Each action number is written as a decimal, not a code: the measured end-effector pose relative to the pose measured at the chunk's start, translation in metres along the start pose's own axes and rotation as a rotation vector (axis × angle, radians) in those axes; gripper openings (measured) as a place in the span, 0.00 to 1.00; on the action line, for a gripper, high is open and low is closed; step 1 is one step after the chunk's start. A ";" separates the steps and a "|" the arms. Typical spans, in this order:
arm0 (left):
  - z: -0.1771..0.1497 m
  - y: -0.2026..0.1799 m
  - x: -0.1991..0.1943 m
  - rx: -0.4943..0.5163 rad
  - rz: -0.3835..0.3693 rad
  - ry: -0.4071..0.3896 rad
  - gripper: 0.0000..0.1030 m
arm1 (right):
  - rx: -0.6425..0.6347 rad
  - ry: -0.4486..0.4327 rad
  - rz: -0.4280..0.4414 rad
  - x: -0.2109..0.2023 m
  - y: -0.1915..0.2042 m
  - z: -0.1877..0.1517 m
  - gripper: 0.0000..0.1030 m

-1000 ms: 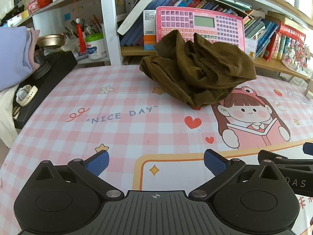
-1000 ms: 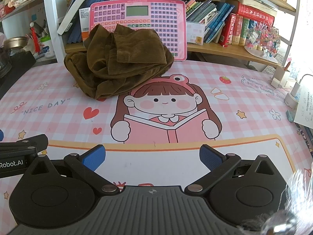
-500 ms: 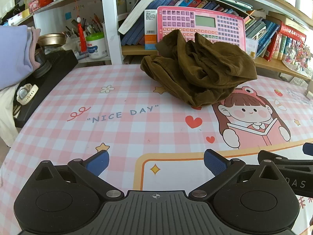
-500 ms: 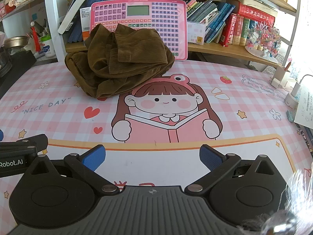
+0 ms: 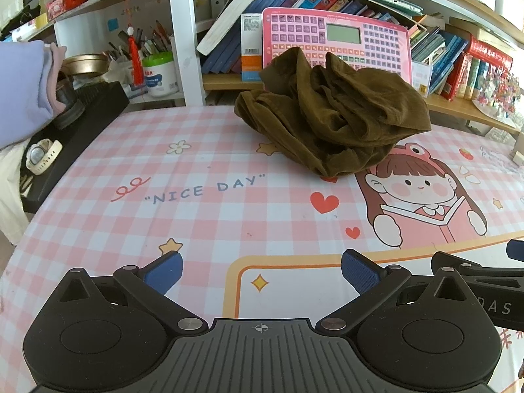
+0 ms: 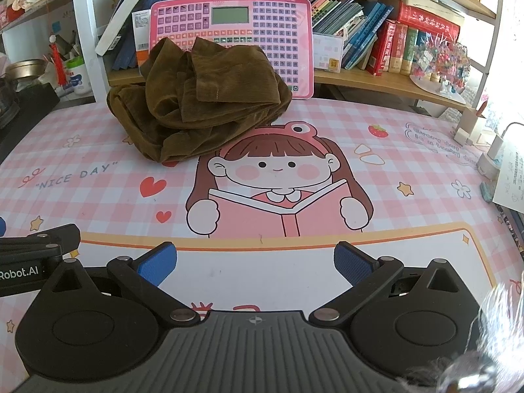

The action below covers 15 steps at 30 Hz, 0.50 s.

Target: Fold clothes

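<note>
1. Left wrist view: left gripper point(image 5: 260, 270) spread wide, empty. Crumpled brown garment point(image 5: 334, 114) lay at the mat's point(image 5: 196, 222) far edge; black box point(image 5: 82, 124) bounded the left side.
2. Right wrist view: right gripper point(image 6: 255, 263) wide open, empty; bare mat before the garment point(image 6: 199, 104), papers point(image 6: 511, 180) at the right edge.

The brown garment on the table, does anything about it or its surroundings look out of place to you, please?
Yes. The brown garment lies in a crumpled heap at the far side of the pink checked table mat, bunched against the pink keyboard toy and hiding its lower edge. Both grippers, left and right, are open, short of it.
</note>
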<state>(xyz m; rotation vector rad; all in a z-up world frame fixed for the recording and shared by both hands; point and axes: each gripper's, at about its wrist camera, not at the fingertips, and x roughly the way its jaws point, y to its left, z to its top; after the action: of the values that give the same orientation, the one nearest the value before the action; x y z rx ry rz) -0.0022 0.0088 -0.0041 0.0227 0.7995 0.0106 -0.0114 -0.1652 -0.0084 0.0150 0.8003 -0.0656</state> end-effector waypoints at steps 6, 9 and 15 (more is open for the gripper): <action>0.001 0.001 0.003 -0.005 -0.007 0.009 1.00 | 0.003 0.004 -0.005 0.001 0.001 0.000 1.00; 0.001 0.003 0.005 -0.020 -0.032 0.025 1.00 | 0.005 0.002 -0.012 0.000 0.001 0.000 1.00; 0.000 0.002 0.004 -0.023 -0.056 0.024 1.00 | 0.016 0.003 -0.020 -0.001 0.000 -0.001 1.00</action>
<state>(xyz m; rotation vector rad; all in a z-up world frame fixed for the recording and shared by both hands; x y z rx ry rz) 0.0008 0.0107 -0.0067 -0.0215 0.8233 -0.0331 -0.0125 -0.1656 -0.0083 0.0227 0.8031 -0.0910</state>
